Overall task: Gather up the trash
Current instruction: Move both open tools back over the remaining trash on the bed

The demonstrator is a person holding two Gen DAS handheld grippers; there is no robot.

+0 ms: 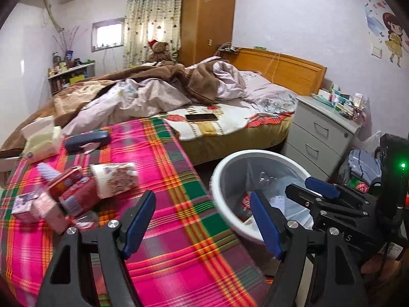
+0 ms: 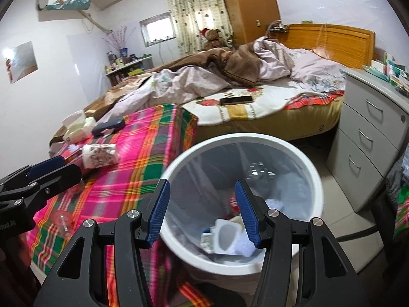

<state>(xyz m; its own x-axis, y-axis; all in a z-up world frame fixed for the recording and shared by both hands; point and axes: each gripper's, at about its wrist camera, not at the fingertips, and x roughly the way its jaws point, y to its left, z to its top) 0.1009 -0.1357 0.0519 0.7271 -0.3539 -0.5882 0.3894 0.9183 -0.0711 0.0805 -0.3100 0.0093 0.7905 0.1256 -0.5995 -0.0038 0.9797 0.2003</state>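
A white waste bin (image 1: pixel 220 171) (image 2: pixel 242 136) with a clear liner stands on the floor beside the plaid-covered table (image 1: pixel 176 230). It holds white tissue (image 2: pixel 245 248), a white cup and a red wrapper. My right gripper (image 2: pixel 202 212) hovers over the bin's mouth, open, with nothing between its blue pads; in the left wrist view the right gripper (image 1: pixel 299 186) shows above the bin. My left gripper (image 1: pixel 202 220) is open and empty, spanning the table's edge. On the table lie a tipped paper cup (image 1: pixel 115 179) (image 2: pixel 101 154), pink and red packets (image 1: pixel 74 192) and a small carton (image 1: pixel 24 204).
A tissue box (image 1: pixel 42 138) and a dark glasses case (image 1: pixel 87 139) sit at the table's far end. Behind it is an unmade bed with a phone (image 1: pixel 200 117) on it. A grey drawer unit (image 2: pixel 368 153) stands right of the bin, bags (image 1: pixel 363 163) beside it.
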